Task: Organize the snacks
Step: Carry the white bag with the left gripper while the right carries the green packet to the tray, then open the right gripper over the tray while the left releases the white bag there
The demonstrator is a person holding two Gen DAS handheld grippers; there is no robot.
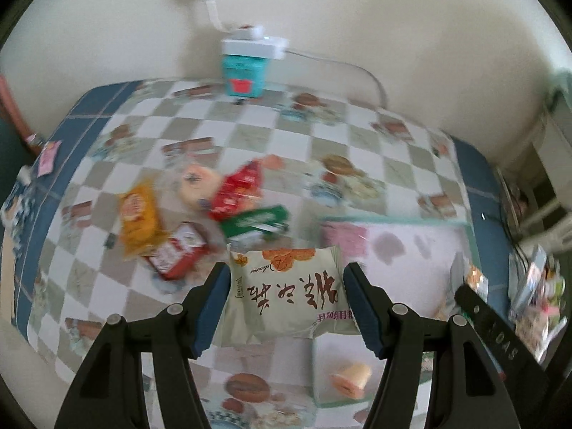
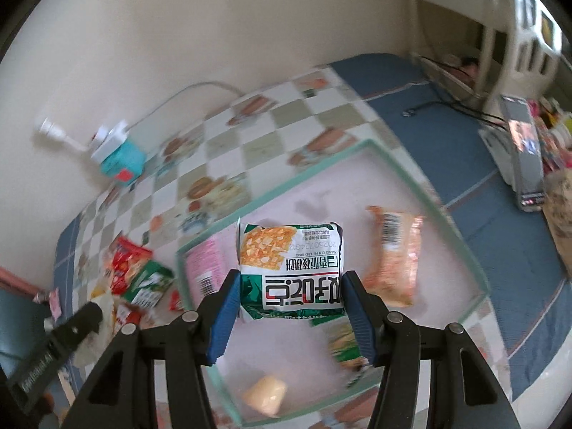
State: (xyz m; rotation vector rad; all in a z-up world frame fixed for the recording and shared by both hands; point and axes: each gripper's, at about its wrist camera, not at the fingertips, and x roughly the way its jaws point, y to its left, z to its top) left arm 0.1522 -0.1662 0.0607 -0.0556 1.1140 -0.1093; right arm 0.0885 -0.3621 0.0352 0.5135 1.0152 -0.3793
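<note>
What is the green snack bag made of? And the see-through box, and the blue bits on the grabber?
Green snack bag: likely thin plastic film, glossy and printed, with a crimped edge. Box: clear with greenish edges, so glass or acrylic; cannot tell which. Blue pads on the right gripper: matte and ribbed, probably rubber.

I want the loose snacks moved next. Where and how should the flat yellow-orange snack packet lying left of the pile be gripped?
Grip the yellow-orange snack packet across its narrow middle, coming down from above. It lies flat and long on the checkered tablecloth, its left edge free; the red packet crowds its lower right corner.
</note>
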